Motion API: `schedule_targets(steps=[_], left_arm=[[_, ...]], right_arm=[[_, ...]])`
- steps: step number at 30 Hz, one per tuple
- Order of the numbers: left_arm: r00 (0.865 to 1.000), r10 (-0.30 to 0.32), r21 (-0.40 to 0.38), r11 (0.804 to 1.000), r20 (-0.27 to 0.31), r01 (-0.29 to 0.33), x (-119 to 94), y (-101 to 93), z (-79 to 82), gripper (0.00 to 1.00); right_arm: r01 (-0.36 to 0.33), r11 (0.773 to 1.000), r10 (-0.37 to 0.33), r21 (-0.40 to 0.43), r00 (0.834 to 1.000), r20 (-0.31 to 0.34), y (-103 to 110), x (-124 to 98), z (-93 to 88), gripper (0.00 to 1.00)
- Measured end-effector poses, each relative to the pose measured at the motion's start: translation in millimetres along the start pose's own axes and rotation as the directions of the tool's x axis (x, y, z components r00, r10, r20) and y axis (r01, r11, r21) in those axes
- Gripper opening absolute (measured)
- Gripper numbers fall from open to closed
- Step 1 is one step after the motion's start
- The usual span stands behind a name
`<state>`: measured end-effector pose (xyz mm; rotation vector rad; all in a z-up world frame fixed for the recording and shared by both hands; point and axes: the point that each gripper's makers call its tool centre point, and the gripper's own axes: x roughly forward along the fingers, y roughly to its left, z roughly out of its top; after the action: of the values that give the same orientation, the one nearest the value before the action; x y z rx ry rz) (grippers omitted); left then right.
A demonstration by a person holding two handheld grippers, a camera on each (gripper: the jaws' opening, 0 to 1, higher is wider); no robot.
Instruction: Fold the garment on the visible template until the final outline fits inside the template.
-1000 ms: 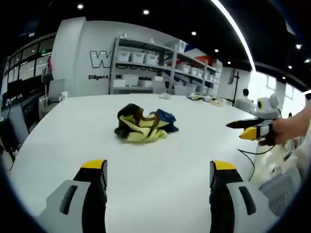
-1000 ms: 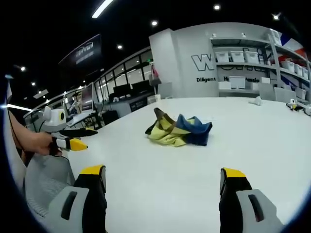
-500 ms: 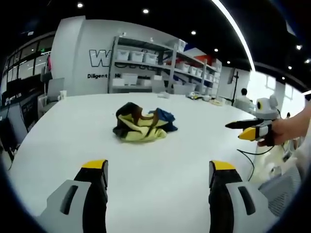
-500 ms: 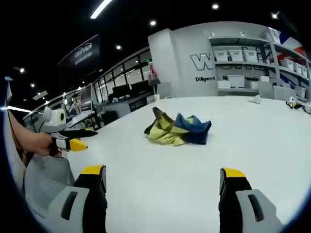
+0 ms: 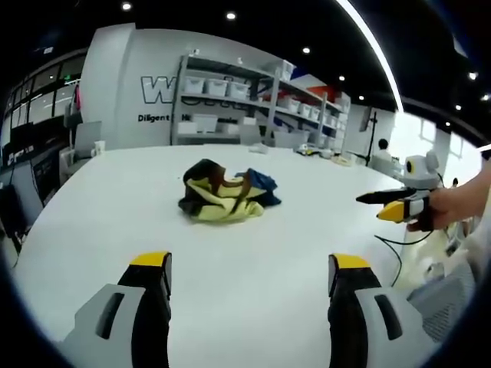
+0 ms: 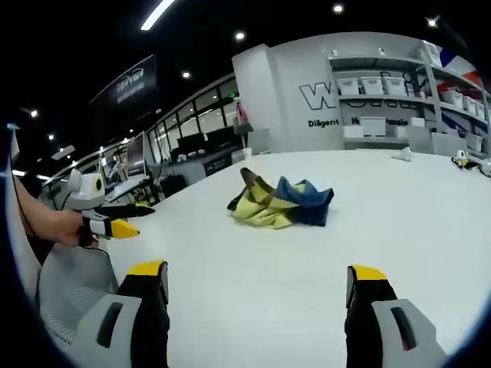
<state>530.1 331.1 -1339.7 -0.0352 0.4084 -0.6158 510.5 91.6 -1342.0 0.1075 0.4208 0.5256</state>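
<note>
Large "W" and smaller "Diligent" on the grey back wall (image 6: 291, 100), remainder hidden behind shelving (image 5: 230, 100).

Both cams low over table (image 5: 253, 253), facing same garment (image 5: 224, 192).

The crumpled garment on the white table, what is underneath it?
The garment lies bunched in a heap on the bare white table. Around it the tabletop is plain, with no template outline that I can make out. Whatever lies directly beneath the heap is covered by the cloth.
</note>
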Motion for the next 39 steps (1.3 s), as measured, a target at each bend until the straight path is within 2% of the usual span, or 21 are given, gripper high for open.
schedule_targets(steps=[39], left_arm=[[1.0, -0.009, -0.007, 1.0, -0.027, 0.009, 9.6, 3.7, -1.0, 0.82]], right_arm=[[-0.021, 1.0, 0.021, -0.007, 0.999, -0.028, -3.7, 7.6, -1.0, 0.92]])
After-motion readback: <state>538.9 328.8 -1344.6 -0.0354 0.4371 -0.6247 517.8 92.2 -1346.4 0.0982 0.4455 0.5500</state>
